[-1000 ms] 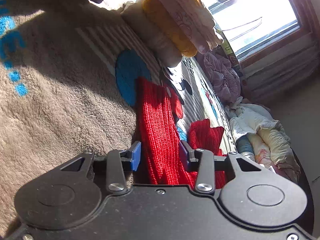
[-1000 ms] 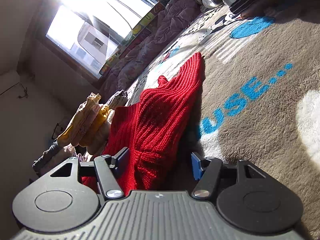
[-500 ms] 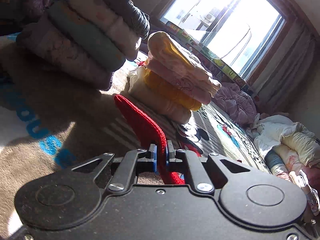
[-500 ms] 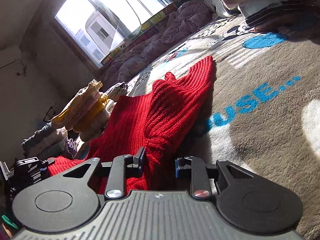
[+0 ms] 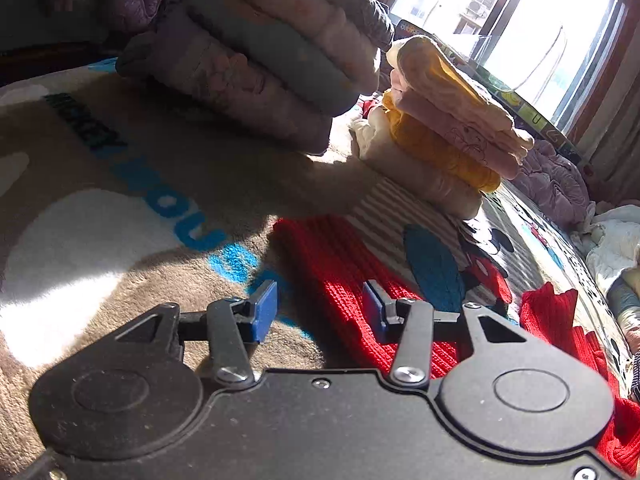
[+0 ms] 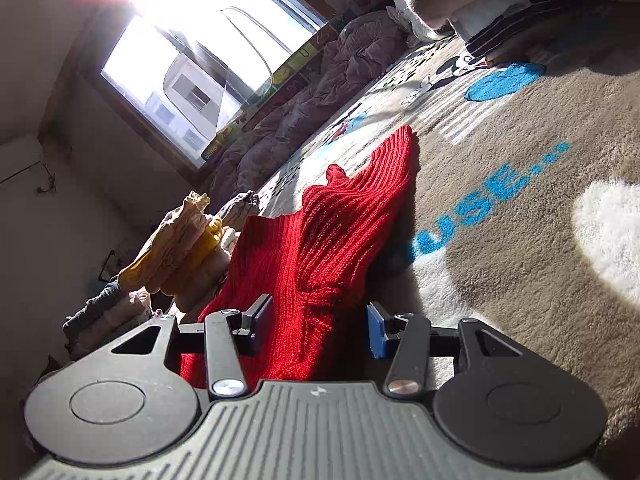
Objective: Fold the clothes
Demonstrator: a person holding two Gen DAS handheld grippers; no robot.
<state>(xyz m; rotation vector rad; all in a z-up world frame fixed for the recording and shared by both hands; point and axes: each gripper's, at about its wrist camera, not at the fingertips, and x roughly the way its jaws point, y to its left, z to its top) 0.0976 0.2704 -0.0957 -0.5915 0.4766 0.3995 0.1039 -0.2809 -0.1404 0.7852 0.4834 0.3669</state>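
now, left gripper [image 5: 320, 306] with blue pads parted, jaws just opened, nothing clamped; red ribbed knit garment [image 5: 344, 276] lying flat on beige plush blanket with blue lettering [image 5: 188, 184], passing under the gap and beside the right-hand pad. right gripper [image 6: 316, 322] likewise half spread after reopening, a bunched fold of the same red knit [image 6: 320, 248] between its pads but unpinched. beyond: stack of folded yellow and pink clothes [image 5: 444, 136], bright window [image 6: 192, 64].
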